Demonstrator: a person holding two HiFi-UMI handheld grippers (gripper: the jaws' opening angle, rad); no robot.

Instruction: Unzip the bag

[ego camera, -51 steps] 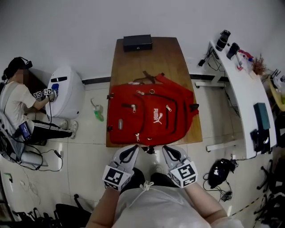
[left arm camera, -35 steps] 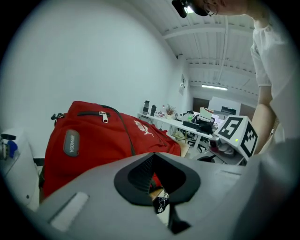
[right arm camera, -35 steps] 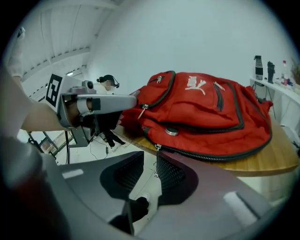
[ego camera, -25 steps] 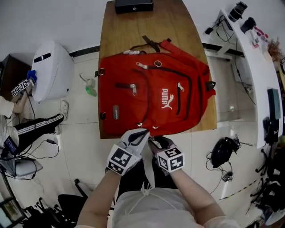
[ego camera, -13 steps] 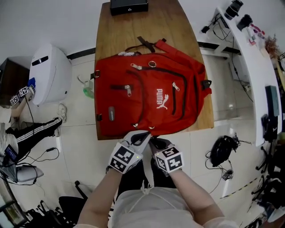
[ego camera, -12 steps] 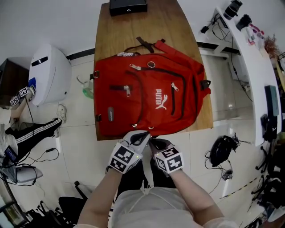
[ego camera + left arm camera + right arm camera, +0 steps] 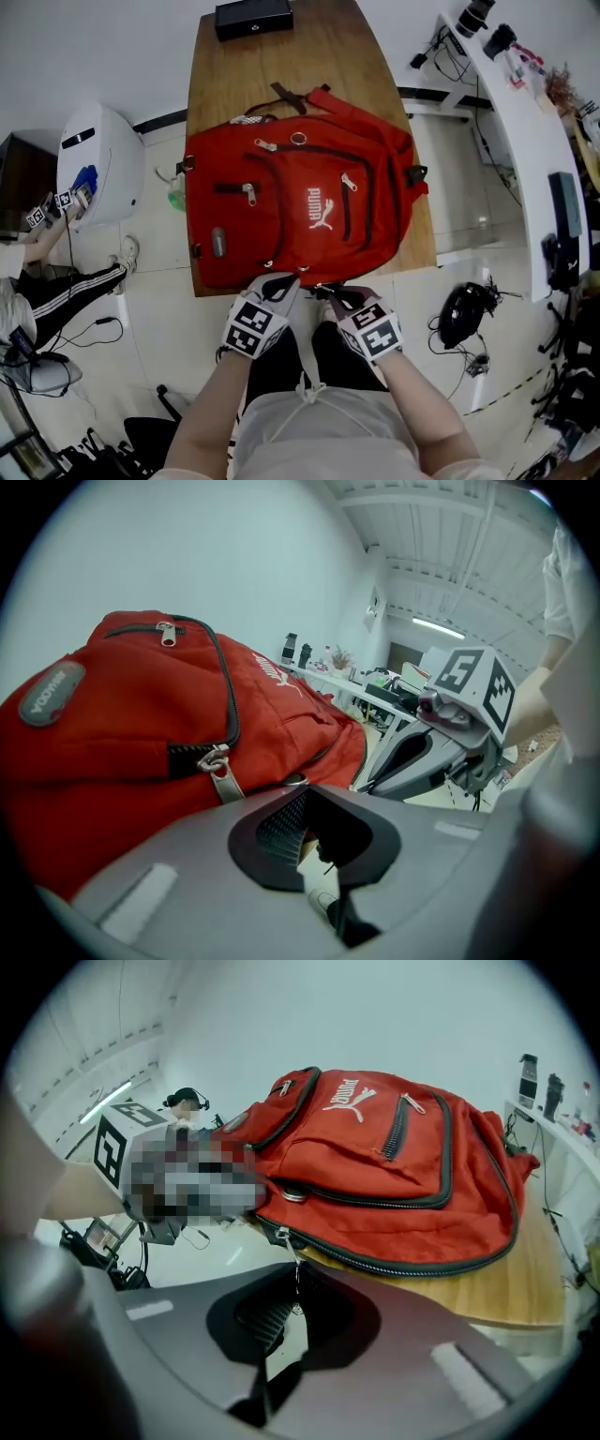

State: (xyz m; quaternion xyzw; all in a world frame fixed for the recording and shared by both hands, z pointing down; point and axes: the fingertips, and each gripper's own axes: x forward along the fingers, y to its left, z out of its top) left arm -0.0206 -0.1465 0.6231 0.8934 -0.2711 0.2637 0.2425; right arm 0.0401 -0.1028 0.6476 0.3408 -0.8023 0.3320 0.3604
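A red backpack (image 7: 300, 211) lies flat on the wooden table (image 7: 375, 75), its bottom edge toward me. My left gripper (image 7: 284, 281) is shut, and its tips pinch the bag's near edge (image 7: 306, 787). My right gripper (image 7: 323, 291) sits just to its right at the same edge. Its jaws are closing on the small metal zipper pull (image 7: 292, 1258) that hangs from the main zipper's end. The zipper track (image 7: 403, 1265) runs shut along the bag's side. Another zipper pull (image 7: 223, 780) dangles from a front pocket.
A black box (image 7: 253, 17) rests at the table's far end. On the floor to the left are a white appliance (image 7: 98, 164) and a seated person (image 7: 37, 272). To the right stand a white desk (image 7: 525, 141) and a black bag (image 7: 464, 314).
Both grippers have come up from my lap to the bag's near edge. The right gripper's jaws have narrowed around the zipper pull. My head has shifted, so the bag appears farther left.
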